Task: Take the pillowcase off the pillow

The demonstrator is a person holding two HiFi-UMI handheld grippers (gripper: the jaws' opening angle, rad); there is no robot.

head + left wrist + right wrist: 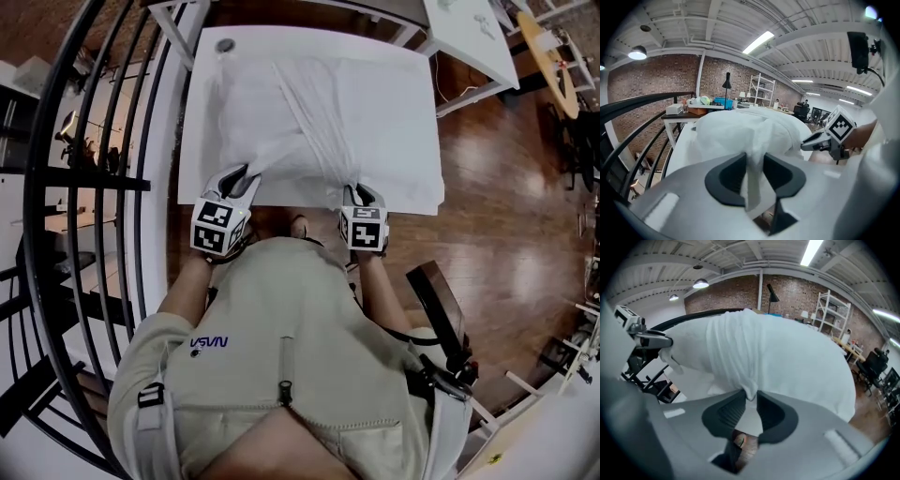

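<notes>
head view: the pillow in its white pillowcase lies on the white counter, its long axis running left to right across the person's front. both grippers sit at its near long edge, the left gripper toward the near left corner and the right gripper near the middle of that edge. the cloth runs in drawn ridges from the far left down to each of them. the pillow lies straight ahead of both grippers and neither is clearly nearer. any pull to strip the case would, i judge, come back toward the person's body. which end of the case is open i cannot tell.

left gripper view: the left gripper has its dark pads a little apart. a narrow fold of pillowcase hangs down between them. the fold looks loose in the gap, not pinched, so i read this gripper as slightly open. the right gripper shows off to the right at the same edge.

right gripper view: the right gripper also stands a little apart. only the tip of a gathered ridge of pillowcase dips in between its pads. the pads do not seem to press it. the left gripper shows at the far left.
</notes>
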